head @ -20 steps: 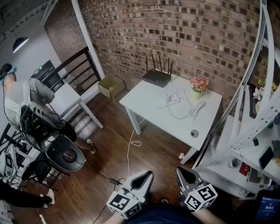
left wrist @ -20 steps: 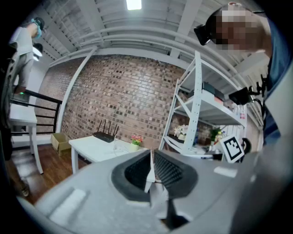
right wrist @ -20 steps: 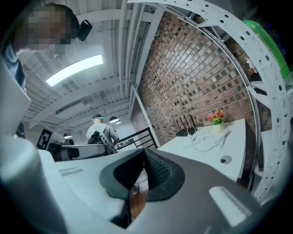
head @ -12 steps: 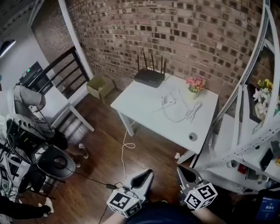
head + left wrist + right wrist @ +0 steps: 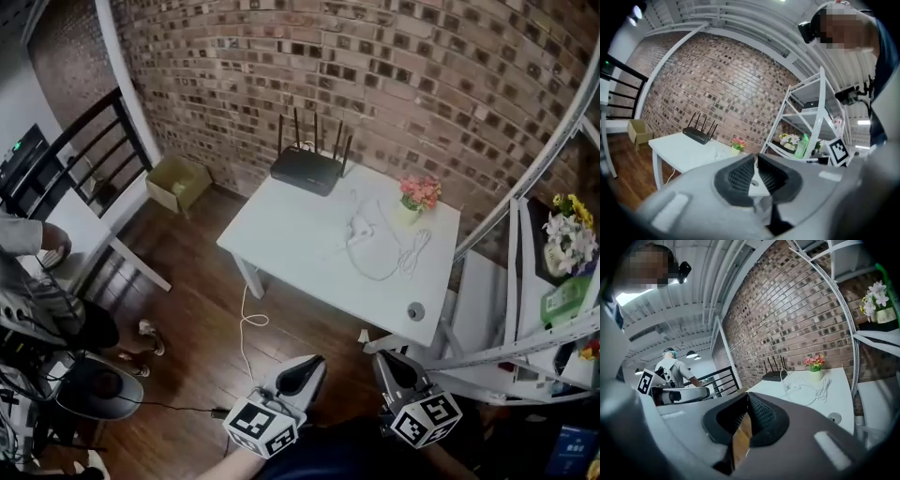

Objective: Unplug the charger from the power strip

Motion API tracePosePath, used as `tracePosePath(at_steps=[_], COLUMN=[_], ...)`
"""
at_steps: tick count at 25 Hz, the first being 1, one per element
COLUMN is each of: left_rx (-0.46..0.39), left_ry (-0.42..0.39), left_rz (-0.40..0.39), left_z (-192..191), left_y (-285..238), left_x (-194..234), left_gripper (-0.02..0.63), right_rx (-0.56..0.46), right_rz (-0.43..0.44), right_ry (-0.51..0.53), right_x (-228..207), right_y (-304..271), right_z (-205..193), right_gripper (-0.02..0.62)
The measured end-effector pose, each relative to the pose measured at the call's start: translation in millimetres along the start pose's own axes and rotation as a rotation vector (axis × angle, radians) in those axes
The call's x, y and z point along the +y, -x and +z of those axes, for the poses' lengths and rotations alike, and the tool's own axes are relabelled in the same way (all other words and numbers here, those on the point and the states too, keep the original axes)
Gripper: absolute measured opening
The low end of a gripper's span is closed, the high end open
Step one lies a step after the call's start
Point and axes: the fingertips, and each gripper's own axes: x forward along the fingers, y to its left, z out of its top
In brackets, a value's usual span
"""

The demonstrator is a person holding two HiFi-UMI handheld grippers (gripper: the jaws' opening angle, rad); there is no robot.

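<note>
A white power strip (image 5: 359, 229) with a white charger plugged into it lies in the middle of the white table (image 5: 291, 246), its white cable (image 5: 398, 263) looped toward the right side. In the right gripper view the strip (image 5: 789, 388) shows small and far off. Both grippers are held low at the bottom of the head view, well short of the table. My left gripper (image 5: 302, 367) is shut with nothing in it, its pads (image 5: 742, 173) meeting at the tips. My right gripper (image 5: 394, 364) is shut and empty too.
A black router (image 5: 307, 170) stands at the table's back edge, and a small pot of pink flowers (image 5: 419, 196) at its back right. A round disc (image 5: 415, 311) lies near the front edge. A white shelf rack (image 5: 553, 323) stands right, a cardboard box (image 5: 176, 181) left, and a cord (image 5: 246, 325) on the floor.
The head view has swung left and closer: the table now sits nearer the middle and larger. Both grippers stay shut at the bottom of the view.
</note>
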Motion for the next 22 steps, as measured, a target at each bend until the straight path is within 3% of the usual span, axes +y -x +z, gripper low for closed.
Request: tracePosePath(at_steps=[6, 13, 22], left_rx=[0.036, 0.037, 0.049], left_ry=[0.023, 0.048, -0.11], left_rz=[-0.005, 0.004, 0.114], left_z=[10.8, 22.6, 56.5], left_y=[-13.0, -54.6, -137.4], left_x=[48.9, 70.5, 96.7], left_gripper=[0.025, 0.025, 0.026], right_rx=[0.038, 0.019, 0.082], right_rz=[-0.056, -0.043, 0.017], right_ry=[0.017, 0.228, 0.263], right_x=[0.3, -26.9, -123.6], right_y=[-41.0, -79.3, -160.3], right_z=[13.5, 38.7, 37.9], right_gripper=[0.011, 0.011, 0.011])
